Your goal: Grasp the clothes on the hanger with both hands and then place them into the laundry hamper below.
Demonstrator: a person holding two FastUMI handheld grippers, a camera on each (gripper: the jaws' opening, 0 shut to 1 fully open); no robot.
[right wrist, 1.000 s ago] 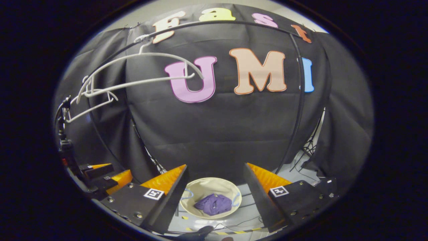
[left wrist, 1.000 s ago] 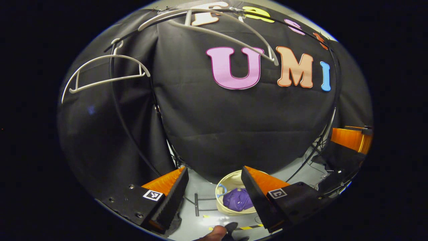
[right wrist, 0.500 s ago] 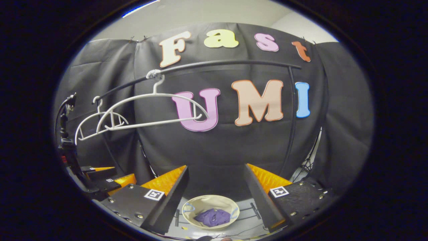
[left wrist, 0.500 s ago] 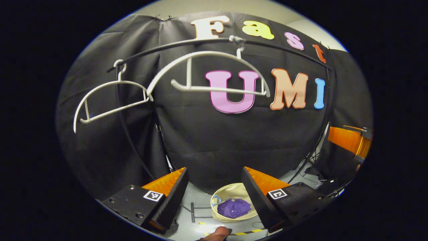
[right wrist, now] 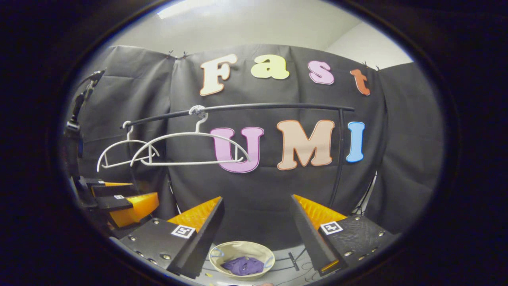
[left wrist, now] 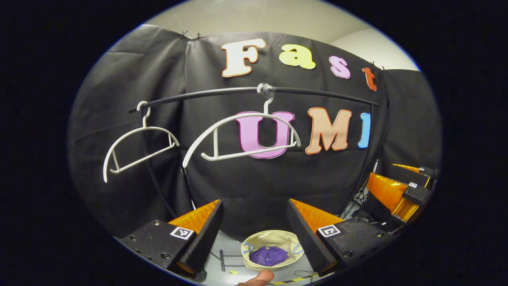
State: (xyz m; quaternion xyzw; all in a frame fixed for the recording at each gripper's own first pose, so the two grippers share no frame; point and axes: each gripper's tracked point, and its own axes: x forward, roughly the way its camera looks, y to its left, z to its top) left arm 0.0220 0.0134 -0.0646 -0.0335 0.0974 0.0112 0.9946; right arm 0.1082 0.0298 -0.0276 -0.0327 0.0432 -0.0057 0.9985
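A purple garment (left wrist: 269,256) lies crumpled inside the cream laundry hamper (left wrist: 274,238) on the floor, seen low between my left gripper's fingers. My left gripper (left wrist: 255,201) is open and holds nothing, well above the hamper. In the right gripper view the same garment (right wrist: 243,265) rests in the hamper (right wrist: 238,249), and my right gripper (right wrist: 257,198) is open and holds nothing. Two bare white hangers (left wrist: 242,139) (left wrist: 137,147) hang from the black rail (left wrist: 317,93). The right gripper (left wrist: 401,190) shows at the right edge of the left gripper view.
The rail's upright post (right wrist: 339,155) stands right of the hamper. Cables (left wrist: 359,196) trail on the floor by the cloth wall. A dark stand (right wrist: 77,115) rises at the left. A fingertip (left wrist: 258,278) pokes in at the bottom edge.
Both grippers have risen and drawn back from the hamper, which looks smaller and lower. The rail and hangers have dropped in both views. The centre hanger has swung to hang level.
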